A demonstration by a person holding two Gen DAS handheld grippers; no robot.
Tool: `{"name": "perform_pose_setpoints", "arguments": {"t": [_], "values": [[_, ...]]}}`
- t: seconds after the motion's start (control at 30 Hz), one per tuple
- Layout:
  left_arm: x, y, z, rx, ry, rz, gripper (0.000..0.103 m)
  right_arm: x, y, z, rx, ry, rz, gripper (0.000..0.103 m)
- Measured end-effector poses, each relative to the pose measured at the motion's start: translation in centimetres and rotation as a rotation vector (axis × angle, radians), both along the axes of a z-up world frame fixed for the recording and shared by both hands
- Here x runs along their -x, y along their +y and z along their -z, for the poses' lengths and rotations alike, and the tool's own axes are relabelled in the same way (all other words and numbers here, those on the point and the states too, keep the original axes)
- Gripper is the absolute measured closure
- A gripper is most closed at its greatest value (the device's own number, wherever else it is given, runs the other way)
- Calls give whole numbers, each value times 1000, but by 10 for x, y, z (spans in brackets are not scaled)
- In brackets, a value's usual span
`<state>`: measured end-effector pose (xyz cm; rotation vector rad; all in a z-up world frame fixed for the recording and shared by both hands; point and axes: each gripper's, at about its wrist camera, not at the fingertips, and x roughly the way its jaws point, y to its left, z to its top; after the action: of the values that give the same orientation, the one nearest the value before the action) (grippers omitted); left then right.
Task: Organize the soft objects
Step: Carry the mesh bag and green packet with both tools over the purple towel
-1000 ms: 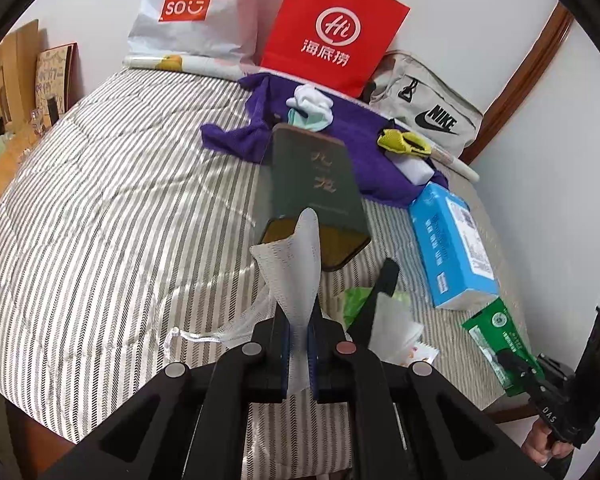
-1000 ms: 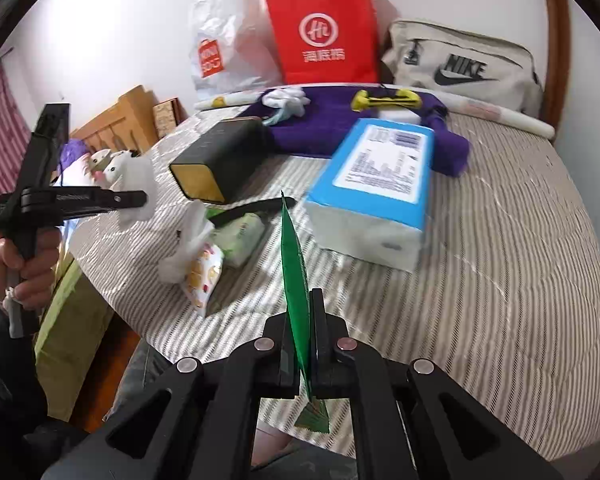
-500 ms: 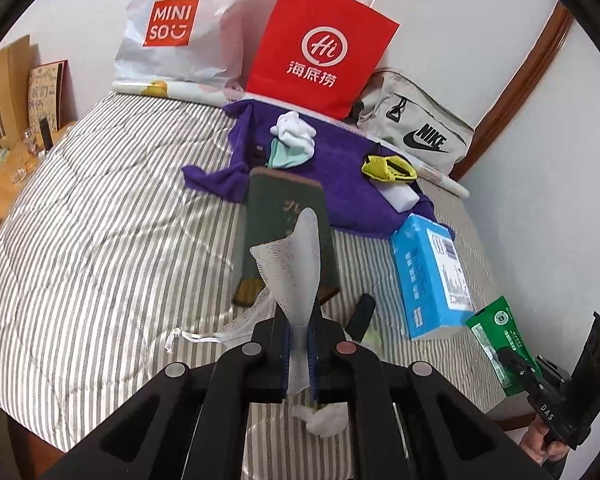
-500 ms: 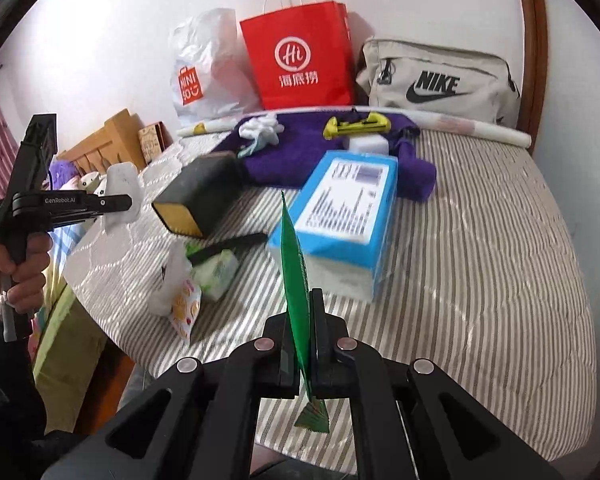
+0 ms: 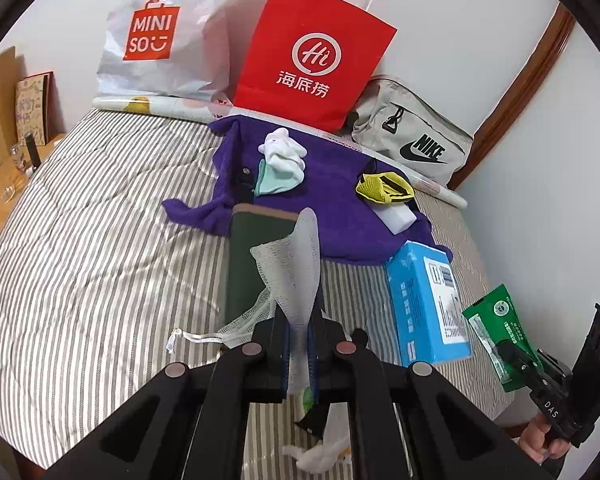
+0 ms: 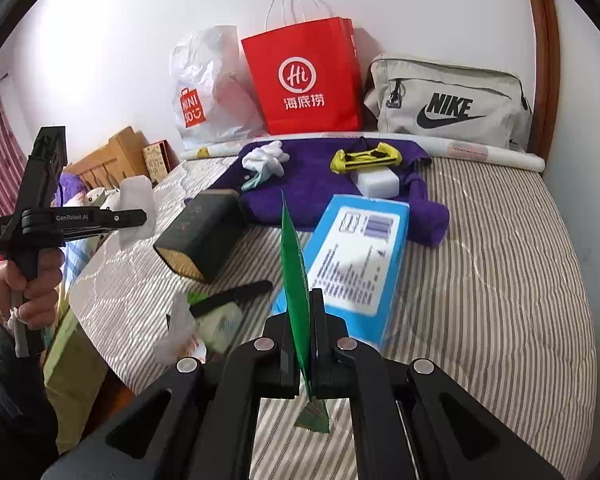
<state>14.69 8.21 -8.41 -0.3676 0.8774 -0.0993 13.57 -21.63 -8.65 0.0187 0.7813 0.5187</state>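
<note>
White gauze mesh pouch [image 5: 296, 264]: pinched upright in left gripper [image 5: 298, 344], held above striped bed [image 5: 80, 248]. Flat green foil sachet [image 6: 294, 276]: clamped edge-on in right gripper [image 6: 302, 344]. Best lowered gently, kept apart, released singly.

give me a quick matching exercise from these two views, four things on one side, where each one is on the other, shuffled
Things:
1. white mesh net bag
2. flat green foil packet
3. white bundled socks
4. blue tissue box

Places:
A. lying on the purple towel
B. clamped in the left gripper
C. lying on the striped bed cover, just in front of the towel
D. clamped in the right gripper

Pairs: 1-B, 2-D, 3-A, 4-C
</note>
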Motion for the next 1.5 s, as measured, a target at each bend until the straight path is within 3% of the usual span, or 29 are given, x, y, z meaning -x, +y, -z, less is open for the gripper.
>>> {"name": "perform_pose_setpoints", "arguments": {"t": [0.33,0.83,1.13,1.5], "values": [[-42,5,-2,-9,14,5,96,-43,10,-14,5,-26,-3,100],[-120,21,7,6,59,-29,96,-147,42,-21,-27,-24,-50,100],[-160,24,20,18,89,-25,96,-196,68,10,-10,70,-82,100],[-191,33,45,18,147,-23,96,-221,82,29,38,115,-123,100]]}}
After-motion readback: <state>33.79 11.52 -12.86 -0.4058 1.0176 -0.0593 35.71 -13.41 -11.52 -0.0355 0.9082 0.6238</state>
